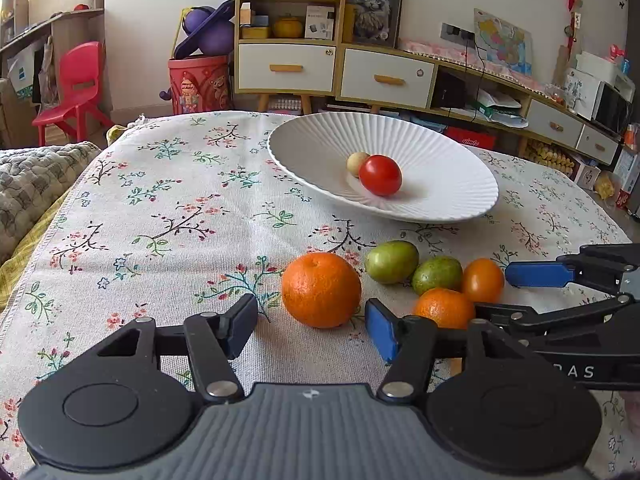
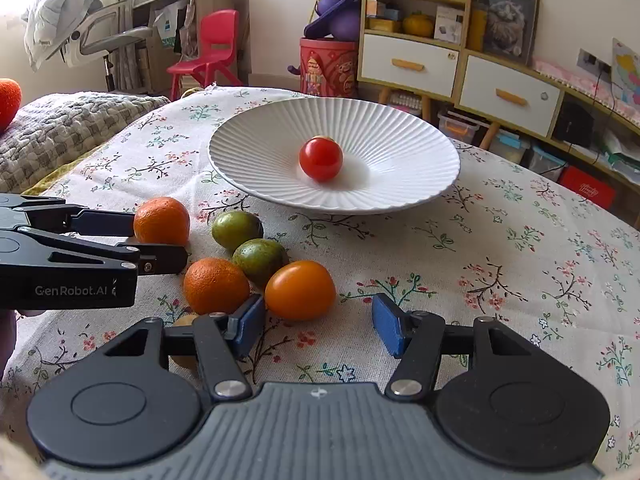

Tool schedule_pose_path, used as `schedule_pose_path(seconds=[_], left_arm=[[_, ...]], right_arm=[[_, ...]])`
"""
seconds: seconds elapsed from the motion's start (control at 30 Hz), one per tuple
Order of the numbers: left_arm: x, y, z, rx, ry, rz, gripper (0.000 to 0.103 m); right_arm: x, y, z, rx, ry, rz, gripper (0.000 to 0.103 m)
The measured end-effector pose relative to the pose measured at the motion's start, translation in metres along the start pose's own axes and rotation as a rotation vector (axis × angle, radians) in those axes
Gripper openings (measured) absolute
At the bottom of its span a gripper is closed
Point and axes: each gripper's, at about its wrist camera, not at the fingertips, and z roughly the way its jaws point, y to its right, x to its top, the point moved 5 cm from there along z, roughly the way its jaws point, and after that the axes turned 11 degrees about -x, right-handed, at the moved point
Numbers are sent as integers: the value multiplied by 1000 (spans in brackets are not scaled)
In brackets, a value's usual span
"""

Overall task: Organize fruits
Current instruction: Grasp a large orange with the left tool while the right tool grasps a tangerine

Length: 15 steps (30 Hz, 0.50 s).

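A white ribbed plate (image 1: 440, 152) (image 2: 400, 136) holds a red tomato (image 1: 380, 175) (image 2: 321, 159) and a small beige fruit (image 1: 356, 163). On the floral cloth lie a big orange (image 1: 321, 289) (image 2: 161, 221), a smaller orange (image 1: 443, 307) (image 2: 216, 286), two green fruits (image 1: 391, 261) (image 1: 437, 274) (image 2: 237, 230) (image 2: 260, 256) and an orange tomato (image 1: 483, 280) (image 2: 300, 290). My left gripper (image 1: 312, 326) (image 2: 160, 240) is open, the big orange just ahead between its fingers. My right gripper (image 2: 318, 326) (image 1: 500, 290) is open, the orange tomato just ahead of it.
A quilted blanket (image 1: 36, 176) (image 2: 72, 124) lies at the table's left edge. A small yellowish fruit (image 2: 183, 322) shows partly behind my right gripper's left finger. Shelves and drawers (image 1: 288, 66) stand beyond the table, with a red chair (image 1: 76, 88).
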Motion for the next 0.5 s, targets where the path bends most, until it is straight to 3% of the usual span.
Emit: schedule_pose_path(seconds=[0.5], left_arm=[[3,2,0,-24,-8,-8,29]], right_arm=[[3,-2,-2,25,-6,3,38]])
